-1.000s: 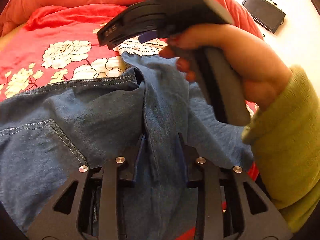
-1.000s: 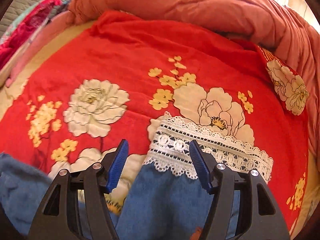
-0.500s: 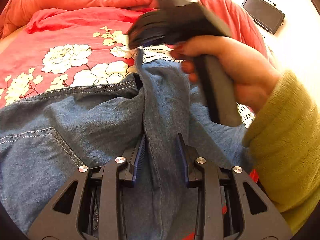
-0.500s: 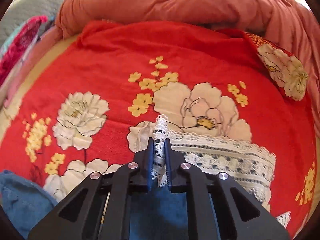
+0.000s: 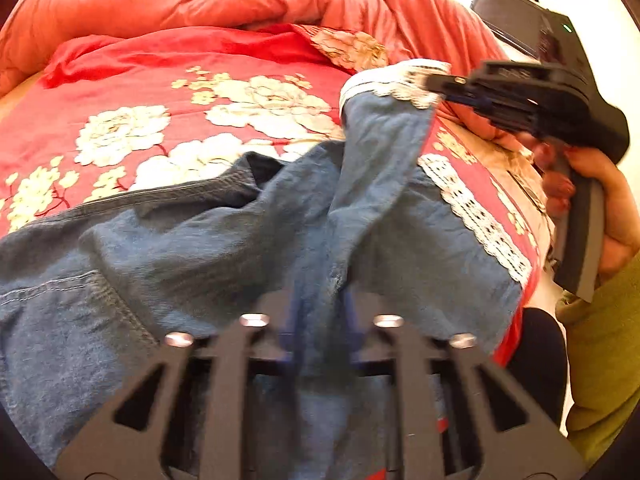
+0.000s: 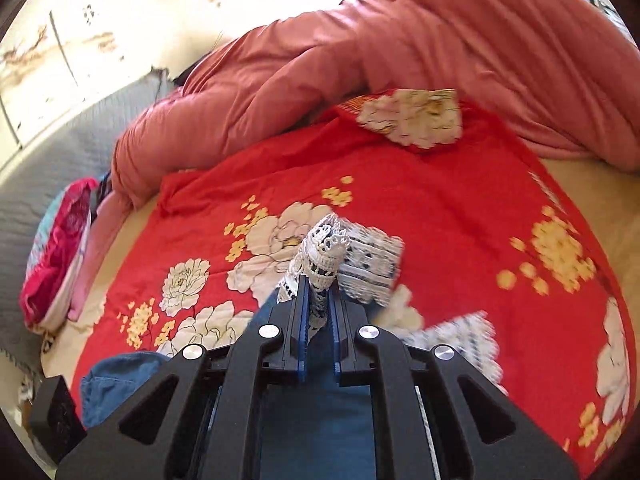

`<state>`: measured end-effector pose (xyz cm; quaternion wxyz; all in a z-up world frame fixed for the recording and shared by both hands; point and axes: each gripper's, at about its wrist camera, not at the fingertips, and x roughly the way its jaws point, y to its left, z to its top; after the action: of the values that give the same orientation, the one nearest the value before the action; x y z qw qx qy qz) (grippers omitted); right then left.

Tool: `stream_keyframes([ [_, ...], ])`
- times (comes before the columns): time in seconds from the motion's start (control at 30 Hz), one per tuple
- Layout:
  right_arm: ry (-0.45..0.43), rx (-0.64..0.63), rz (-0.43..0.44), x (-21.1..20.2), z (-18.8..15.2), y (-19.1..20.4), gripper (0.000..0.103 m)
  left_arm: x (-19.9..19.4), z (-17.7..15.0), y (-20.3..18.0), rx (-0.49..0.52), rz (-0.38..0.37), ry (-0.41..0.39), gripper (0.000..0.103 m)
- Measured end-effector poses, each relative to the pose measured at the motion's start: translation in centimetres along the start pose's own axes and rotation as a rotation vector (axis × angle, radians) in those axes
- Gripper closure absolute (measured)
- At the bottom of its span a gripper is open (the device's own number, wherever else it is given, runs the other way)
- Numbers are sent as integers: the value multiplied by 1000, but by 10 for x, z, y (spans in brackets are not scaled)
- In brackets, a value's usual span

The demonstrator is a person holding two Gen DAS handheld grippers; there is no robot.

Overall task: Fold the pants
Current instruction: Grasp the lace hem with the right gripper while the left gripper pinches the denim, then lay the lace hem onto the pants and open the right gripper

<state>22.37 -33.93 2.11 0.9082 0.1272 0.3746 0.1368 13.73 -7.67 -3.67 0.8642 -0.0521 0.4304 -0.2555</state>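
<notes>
Blue denim pants (image 5: 168, 248) with white lace hems lie on a red flowered bedspread (image 5: 160, 80). My left gripper (image 5: 318, 300) is shut on a ridge of denim at the middle of the pants. My right gripper (image 6: 318, 296) is shut on one lace hem (image 6: 326, 252) and holds that leg lifted off the bed; it also shows in the left wrist view (image 5: 444, 88) at the upper right, with the leg (image 5: 376, 152) hanging from it. The other leg's lace hem (image 5: 476, 216) lies flat on the bed.
A bunched salmon duvet (image 6: 440, 40) lies along the far side of the bed. Folded pink and red clothes (image 6: 60, 256) sit at the left by a grey cover (image 6: 36, 168). A dark flat device (image 5: 508, 16) lies off the bed at the right.
My right gripper closed on the lace hem, then lifted it up and to the right, pulling the leg off the bed. My left gripper closed tighter on the denim ridge.
</notes>
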Motion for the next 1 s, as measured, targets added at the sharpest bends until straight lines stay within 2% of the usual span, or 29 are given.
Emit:
stream_keyframes([
  [0.27, -37, 126, 13, -56, -44, -44, 95, -15, -2, -14, 97, -8, -23, 101],
  [0.43, -42, 204, 18, -88, -78, -65, 95, -33, -9, -23, 152, -45, -30, 101],
  [0.7, 35, 265, -16, -97, -126, -84, 95, -35, -26, -34, 232, -38, -5, 101],
  [0.87, 45, 285, -29, -92, -135, -89, 94, -29, -30, -35, 243, -24, 9, 100],
  [0.9, 45, 281, -35, -91, -135, -89, 92, -26, -30, -35, 245, -12, 16, 100],
  [0.97, 43, 281, -41, -89, -133, -89, 77, -22, -31, -34, 245, -2, 23, 100],
  [1.0, 41, 281, -42, -88, -132, -89, 74, -20, -31, -34, 243, 2, 23, 99],
])
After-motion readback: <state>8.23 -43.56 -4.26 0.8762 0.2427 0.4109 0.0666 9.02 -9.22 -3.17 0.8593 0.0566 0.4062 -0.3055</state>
